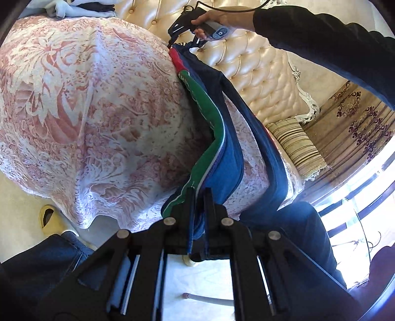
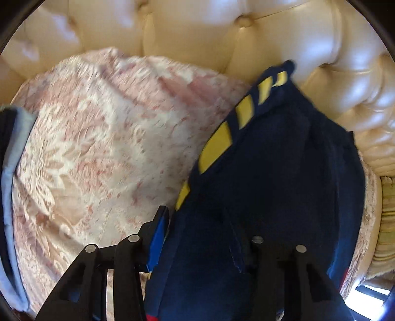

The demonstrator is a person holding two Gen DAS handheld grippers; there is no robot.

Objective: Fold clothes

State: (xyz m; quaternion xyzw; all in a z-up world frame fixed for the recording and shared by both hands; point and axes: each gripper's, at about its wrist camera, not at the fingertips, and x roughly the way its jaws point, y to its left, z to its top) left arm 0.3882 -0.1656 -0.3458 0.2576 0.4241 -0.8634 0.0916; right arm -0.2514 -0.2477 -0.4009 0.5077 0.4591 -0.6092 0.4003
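A navy garment (image 1: 229, 138) with green, red and blue panels hangs stretched above the bed between my two grippers. My left gripper (image 1: 198, 197), at the bottom of the left wrist view, is shut on its near end. A hand (image 1: 214, 17) holds my right gripper (image 1: 184, 40) at the far end, where the cloth hangs from it. In the right wrist view the navy garment (image 2: 271, 172), edged with yellow stripes, drapes over my right gripper (image 2: 200, 222). Only the left finger (image 2: 159, 227) with its blue pad shows. The cloth hides the other finger.
A pink and white floral bedspread (image 1: 98, 111) covers the bed, and a cream tufted headboard (image 1: 259, 74) stands behind it. Folded clothes (image 1: 81, 8) lie at the far corner. A slipper (image 1: 49, 219) lies on the floor. A striped cushion (image 1: 296, 145) and curtains are on the right.
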